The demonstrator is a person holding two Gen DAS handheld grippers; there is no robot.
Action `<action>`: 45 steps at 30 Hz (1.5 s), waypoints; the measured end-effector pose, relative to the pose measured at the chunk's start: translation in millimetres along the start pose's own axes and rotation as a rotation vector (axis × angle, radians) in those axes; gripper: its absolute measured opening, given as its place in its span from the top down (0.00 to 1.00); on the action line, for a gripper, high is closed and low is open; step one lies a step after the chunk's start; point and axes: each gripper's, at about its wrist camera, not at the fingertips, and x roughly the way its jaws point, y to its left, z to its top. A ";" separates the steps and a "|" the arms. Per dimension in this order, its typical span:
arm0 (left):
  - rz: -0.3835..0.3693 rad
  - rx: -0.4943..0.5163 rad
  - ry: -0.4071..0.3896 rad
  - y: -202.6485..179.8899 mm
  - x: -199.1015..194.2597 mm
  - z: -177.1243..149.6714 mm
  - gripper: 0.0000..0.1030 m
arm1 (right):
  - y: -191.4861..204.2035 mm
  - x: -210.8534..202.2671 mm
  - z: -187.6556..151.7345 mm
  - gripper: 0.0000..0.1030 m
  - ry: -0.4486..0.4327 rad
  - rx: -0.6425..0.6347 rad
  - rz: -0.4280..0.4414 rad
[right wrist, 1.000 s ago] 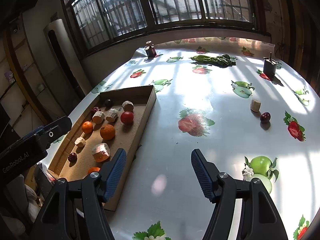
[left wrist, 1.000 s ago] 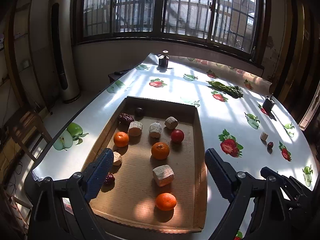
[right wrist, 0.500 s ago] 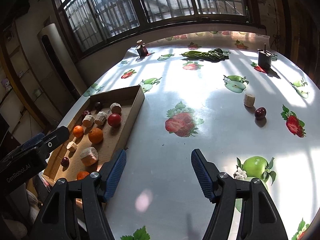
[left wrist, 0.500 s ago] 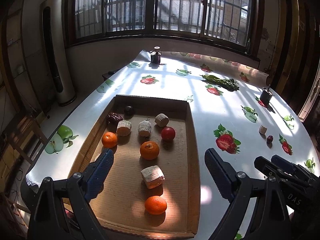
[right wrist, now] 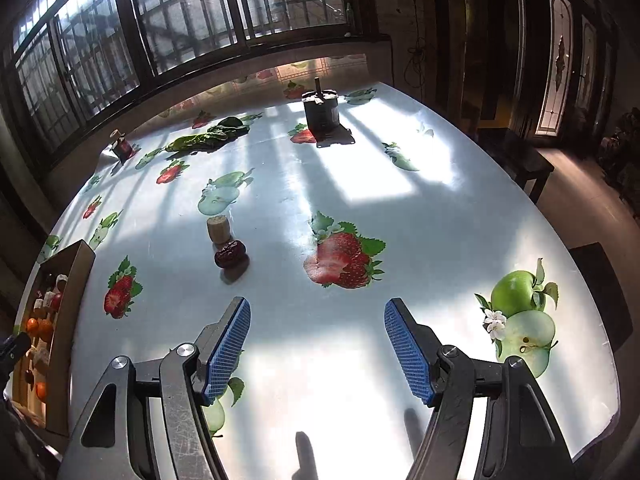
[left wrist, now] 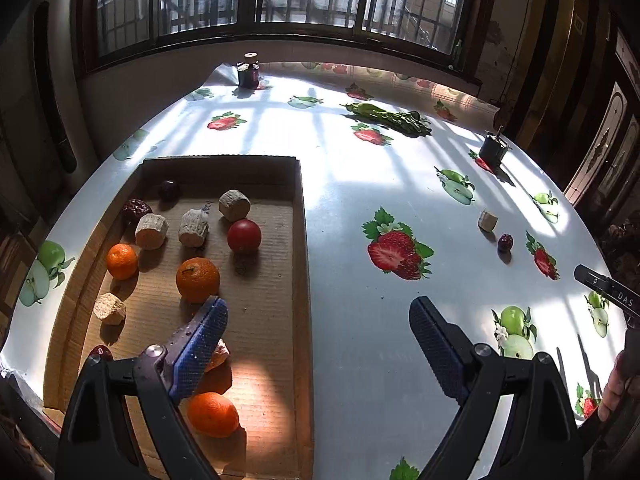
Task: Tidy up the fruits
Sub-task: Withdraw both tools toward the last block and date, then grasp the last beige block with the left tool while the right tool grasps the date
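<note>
Your left gripper [left wrist: 318, 328] hangs with its jaws spread wide and nothing between them, straddling the right wall of the cardboard tray [left wrist: 302, 264] in the lower left of the left wrist view. The tray holds three oranges [left wrist: 198, 279], a red tomato [left wrist: 244, 235], several pale root chunks [left wrist: 234, 205] and a few dark dates [left wrist: 135, 209]. Your right gripper [right wrist: 318, 346] is also apart and empty; its jaws have just been opening a little further, over bare fruit-print tablecloth [right wrist: 360, 184]. In the right wrist view, above and left of those jaws at centre left of the frame, a red date [right wrist: 230, 254] lies on the cloth with a pale root chunk [right wrist: 219, 230] just behind it, nearly touching. Both sit well apart from the tray, which shows at the far left edge. A bundle of leafy greens [right wrist: 208, 136] lies in the upper left.
</note>
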 end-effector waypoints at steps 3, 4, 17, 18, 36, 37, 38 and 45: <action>-0.035 0.003 0.024 -11.5 8.7 5.3 0.11 | 15.0 13.6 10.2 0.28 0.020 -0.054 0.059; -0.033 0.006 0.025 -14.2 10.2 7.4 0.11 | 24.8 23.2 13.2 0.28 0.032 -0.076 0.082; -0.011 0.065 0.043 -56.1 51.2 42.0 0.11 | 72.3 107.8 28.7 0.41 0.095 -0.155 0.101; -0.024 0.061 0.053 -60.0 57.9 45.3 0.11 | 73.5 108.8 29.2 0.49 0.091 -0.162 0.100; -0.183 0.244 0.140 -174.7 157.3 75.7 0.20 | 3.1 101.0 40.4 0.66 0.078 0.087 0.070; -0.198 0.257 0.146 -180.8 161.9 75.6 0.23 | 1.1 101.2 40.7 0.66 0.080 0.098 0.075; -0.208 0.269 0.149 -186.1 165.6 75.5 0.26 | 0.1 101.0 41.0 0.66 0.080 0.104 0.075; -0.186 0.343 0.117 -206.4 176.0 74.2 0.57 | 1.4 101.8 41.1 0.66 0.083 0.092 0.058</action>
